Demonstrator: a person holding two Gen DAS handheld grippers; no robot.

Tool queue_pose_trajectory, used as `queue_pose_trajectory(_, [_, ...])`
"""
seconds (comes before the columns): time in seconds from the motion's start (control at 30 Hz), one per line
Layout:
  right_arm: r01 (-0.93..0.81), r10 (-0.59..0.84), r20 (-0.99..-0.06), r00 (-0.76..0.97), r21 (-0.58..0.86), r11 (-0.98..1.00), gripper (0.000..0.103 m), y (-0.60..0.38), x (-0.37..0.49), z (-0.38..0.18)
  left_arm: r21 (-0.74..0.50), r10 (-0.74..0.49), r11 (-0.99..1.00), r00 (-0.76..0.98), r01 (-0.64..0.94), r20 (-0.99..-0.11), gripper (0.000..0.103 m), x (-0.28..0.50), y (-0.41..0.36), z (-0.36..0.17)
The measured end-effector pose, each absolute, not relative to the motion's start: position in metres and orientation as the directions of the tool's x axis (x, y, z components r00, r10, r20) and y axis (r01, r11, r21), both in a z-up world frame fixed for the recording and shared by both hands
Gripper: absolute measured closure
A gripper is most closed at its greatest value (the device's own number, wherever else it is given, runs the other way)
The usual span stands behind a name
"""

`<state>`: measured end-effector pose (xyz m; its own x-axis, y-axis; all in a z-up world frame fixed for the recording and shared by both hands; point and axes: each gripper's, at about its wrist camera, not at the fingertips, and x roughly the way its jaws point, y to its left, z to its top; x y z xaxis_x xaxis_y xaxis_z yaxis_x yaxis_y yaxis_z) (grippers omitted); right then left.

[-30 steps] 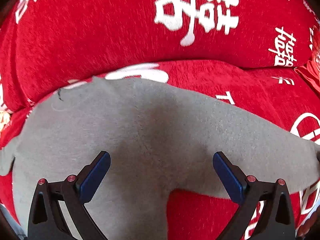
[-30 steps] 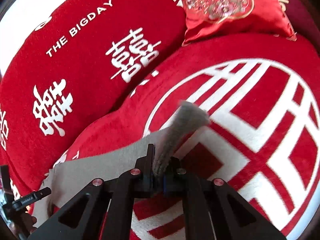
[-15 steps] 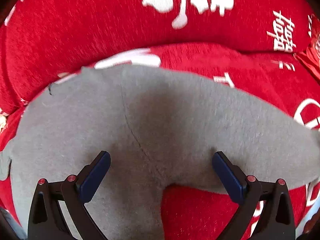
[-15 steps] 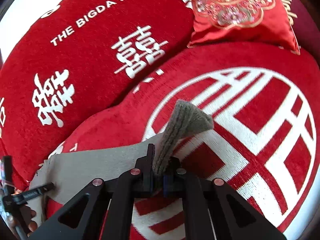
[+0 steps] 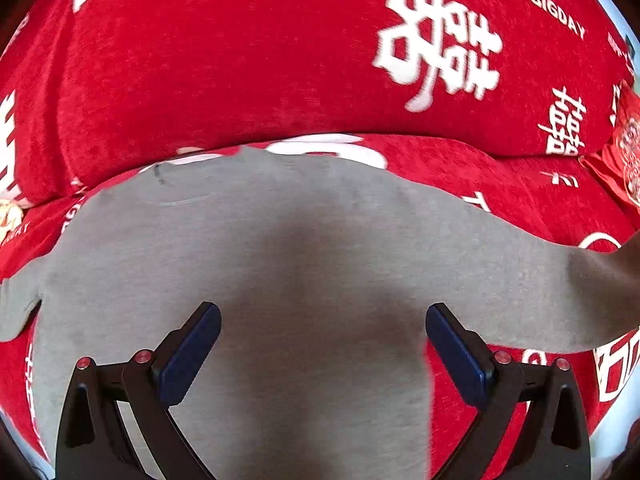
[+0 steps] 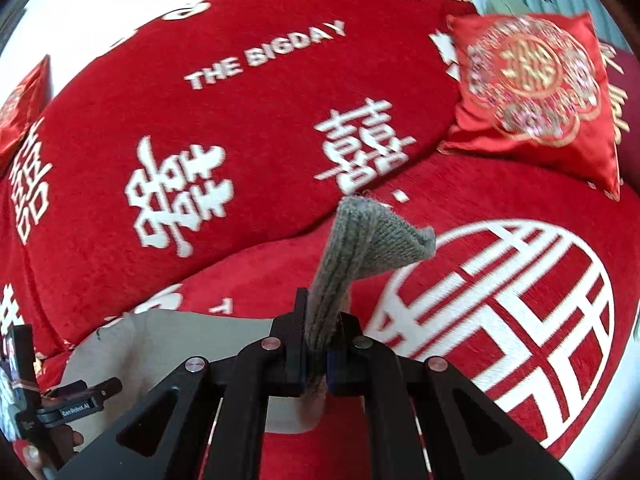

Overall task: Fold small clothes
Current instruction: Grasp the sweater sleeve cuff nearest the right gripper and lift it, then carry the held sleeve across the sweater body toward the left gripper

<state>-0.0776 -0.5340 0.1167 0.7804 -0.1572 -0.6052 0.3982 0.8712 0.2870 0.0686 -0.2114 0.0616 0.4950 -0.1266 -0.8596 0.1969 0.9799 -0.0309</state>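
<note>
The right tongs have raised the grey ribbed cuff higher.

Red sofa seat with white double-happiness print, matching backrest, small embroidered red cushion against it

– Which colours are seen on the garment?
– Plain grey (ribbed cuff).
– And at twelve o'clock?
– A red sofa cover printed with white characters; a red cushion embroidered in gold.

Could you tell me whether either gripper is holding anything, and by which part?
The right gripper pinches the grey garment by its ribbed cuff; the left gripper holds nothing.
</note>
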Motion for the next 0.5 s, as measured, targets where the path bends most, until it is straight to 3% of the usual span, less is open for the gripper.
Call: queue_pose_trajectory(0.5, [0.225, -0.03, -0.582, 0.813, 0.267, 0.937, 0.096, -0.395, -0.014, 0.164, -0.063, -0.108, 0.993, 0.518, 0.104, -0.849, 0.0, 0.064, -0.101, 0.062])
